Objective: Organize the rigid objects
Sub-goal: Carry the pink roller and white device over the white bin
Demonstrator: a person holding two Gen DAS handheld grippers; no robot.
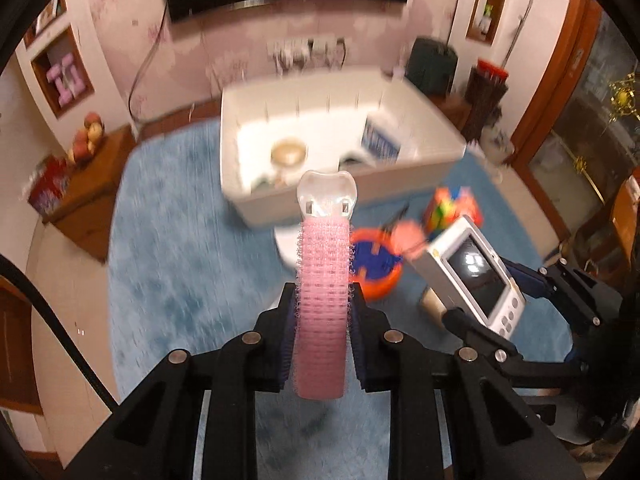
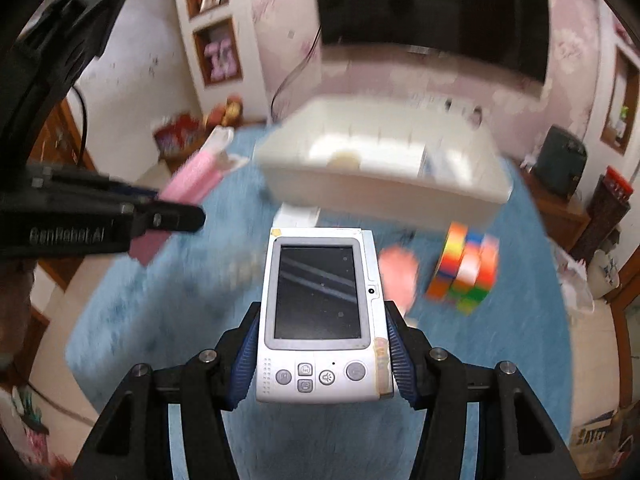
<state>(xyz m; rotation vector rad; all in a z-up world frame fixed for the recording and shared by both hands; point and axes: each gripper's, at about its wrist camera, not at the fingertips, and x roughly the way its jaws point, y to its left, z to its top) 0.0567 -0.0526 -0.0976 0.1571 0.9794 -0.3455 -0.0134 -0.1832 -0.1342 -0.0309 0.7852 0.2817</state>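
Pink roller clamped in left claw.

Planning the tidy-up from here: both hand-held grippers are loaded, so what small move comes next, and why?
Probably carry both forward over the white bin. The left hand-held gripper clamps the pink hair roller, the right hand-held gripper the handheld device; both are off the blue rug, the bin ahead.

Both wrist views face down-forward, sharing white bin.
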